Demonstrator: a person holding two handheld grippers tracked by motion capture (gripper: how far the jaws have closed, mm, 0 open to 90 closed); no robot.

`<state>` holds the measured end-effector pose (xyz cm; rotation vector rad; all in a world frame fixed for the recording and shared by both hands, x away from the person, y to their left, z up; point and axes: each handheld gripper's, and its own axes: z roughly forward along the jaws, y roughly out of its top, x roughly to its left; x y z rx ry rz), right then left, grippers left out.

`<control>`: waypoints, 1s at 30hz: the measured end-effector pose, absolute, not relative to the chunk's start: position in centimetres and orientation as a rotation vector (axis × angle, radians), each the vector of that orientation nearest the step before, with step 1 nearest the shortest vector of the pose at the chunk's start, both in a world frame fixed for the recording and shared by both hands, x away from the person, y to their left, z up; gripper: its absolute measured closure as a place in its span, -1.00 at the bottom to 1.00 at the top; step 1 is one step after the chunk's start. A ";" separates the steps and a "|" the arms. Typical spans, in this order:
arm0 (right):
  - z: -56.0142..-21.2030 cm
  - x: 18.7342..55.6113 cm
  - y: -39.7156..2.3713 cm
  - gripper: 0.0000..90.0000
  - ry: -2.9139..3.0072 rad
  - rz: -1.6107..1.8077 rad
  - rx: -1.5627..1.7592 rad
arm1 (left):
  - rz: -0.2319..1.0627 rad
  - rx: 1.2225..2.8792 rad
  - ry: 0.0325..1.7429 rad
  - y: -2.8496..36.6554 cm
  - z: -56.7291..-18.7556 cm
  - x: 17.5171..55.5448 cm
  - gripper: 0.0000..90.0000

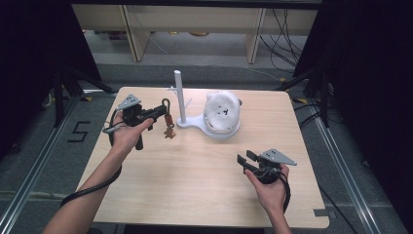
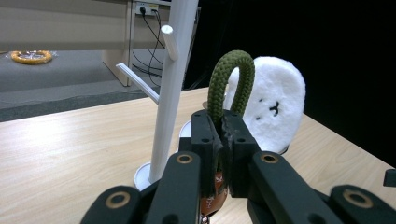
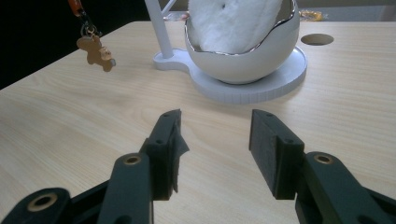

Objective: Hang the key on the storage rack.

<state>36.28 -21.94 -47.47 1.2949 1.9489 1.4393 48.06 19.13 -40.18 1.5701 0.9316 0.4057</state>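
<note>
My left gripper [image 1: 163, 111] is shut on a keychain: a green cord loop [image 2: 229, 80] sticks up from its jaws and a small brown bear charm [image 1: 169, 131] dangles below. The same charm [image 3: 95, 51] hangs above the table at the upper left of the right gripper view. Just right of the loop stands a white rack [image 1: 179, 97] with short pegs; its post [image 2: 170, 88] rises beside my jaws. On the rack's base sits a white bowl [image 3: 243, 58] holding a white plush [image 1: 222, 109]. My right gripper [image 1: 245, 159] hovers open and empty near the table's front right.
The light wooden table [image 1: 195, 185] has a round hole [image 3: 317, 39] near its far right edge. Shelving legs and cables stand on the floor beyond the table. Black frames flank both sides.
</note>
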 end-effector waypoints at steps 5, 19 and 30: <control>-47.4 36.2 -22.0 0.21 1.938 1.429 1.304 | 0.416 1.577 0.935 19.2 -40.0 48.8 0.88; -47.6 36.3 -21.9 0.21 1.943 1.443 1.319 | 0.423 1.580 0.955 19.4 -39.4 50.8 0.88; -47.6 36.5 -22.0 0.21 1.940 1.454 1.306 | 0.423 1.582 0.972 19.1 -39.1 52.0 0.88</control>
